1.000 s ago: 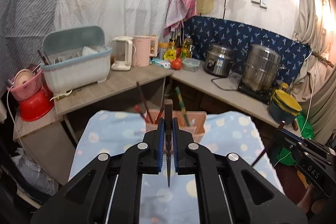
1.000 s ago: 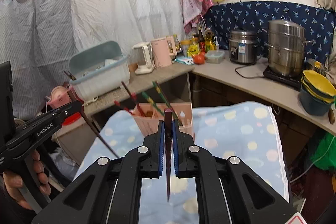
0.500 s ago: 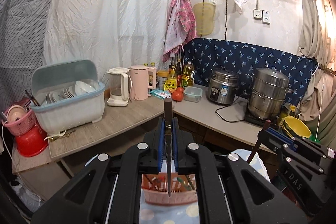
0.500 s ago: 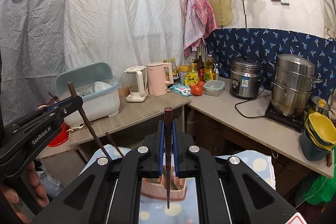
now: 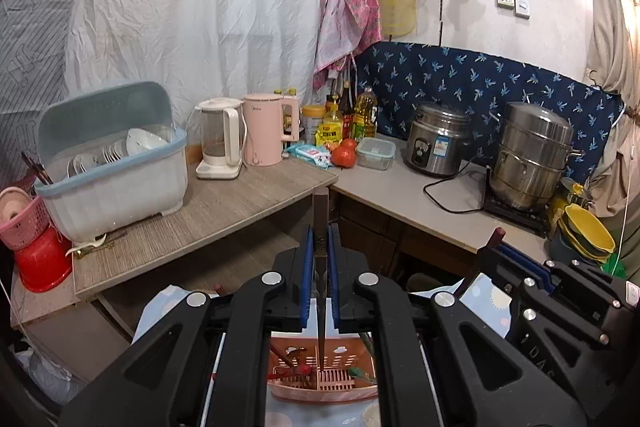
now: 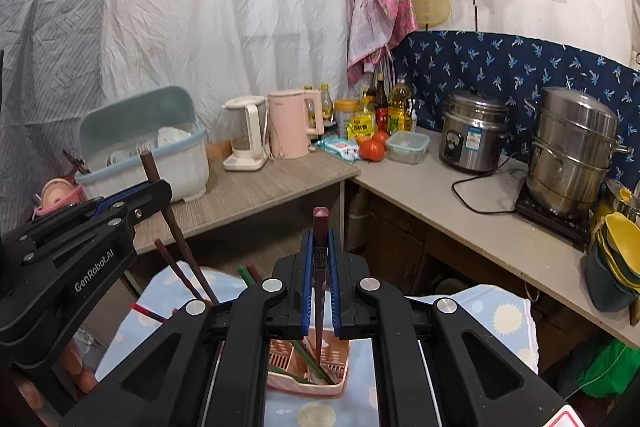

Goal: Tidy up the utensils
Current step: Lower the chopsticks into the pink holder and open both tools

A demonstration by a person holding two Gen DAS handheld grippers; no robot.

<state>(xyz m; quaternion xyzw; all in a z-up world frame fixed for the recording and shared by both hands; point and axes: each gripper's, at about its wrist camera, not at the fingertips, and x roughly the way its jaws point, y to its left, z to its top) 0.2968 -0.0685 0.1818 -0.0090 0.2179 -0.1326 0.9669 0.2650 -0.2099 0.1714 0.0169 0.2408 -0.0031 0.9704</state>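
Observation:
My left gripper point(image 5: 320, 239) is shut on a dark brown chopstick point(image 5: 320, 211) that stands upright between its blue pads, its thin end hanging over the pink utensil holder point(image 5: 324, 385) below. My right gripper point(image 6: 320, 243) is shut on a maroon chopstick point(image 6: 320, 227), its lower end over the same pink holder point(image 6: 306, 371). Several chopsticks lie inside the holder. The holder sits on a light blue dotted cloth point(image 6: 492, 319). In the right wrist view the left gripper point(image 6: 148, 189) shows at the left with its chopstick point(image 6: 176, 227). The right gripper point(image 5: 494, 247) shows at the right of the left wrist view.
Behind the cloth runs an L-shaped counter point(image 5: 224, 203) with a lidded dish rack point(image 5: 112, 163), two kettles point(image 5: 240, 135), bottles, tomatoes point(image 5: 344, 155), a rice cooker point(image 5: 436, 139) and a steel steamer pot point(image 5: 532, 155). Yellow bowls point(image 5: 588, 231) stack at the right. A red basin point(image 5: 40, 263) sits at the left.
Both grippers have moved forward over the cloth with their chopsticks. The pink holder has slid from ahead of the fingertips to beneath the jaws.

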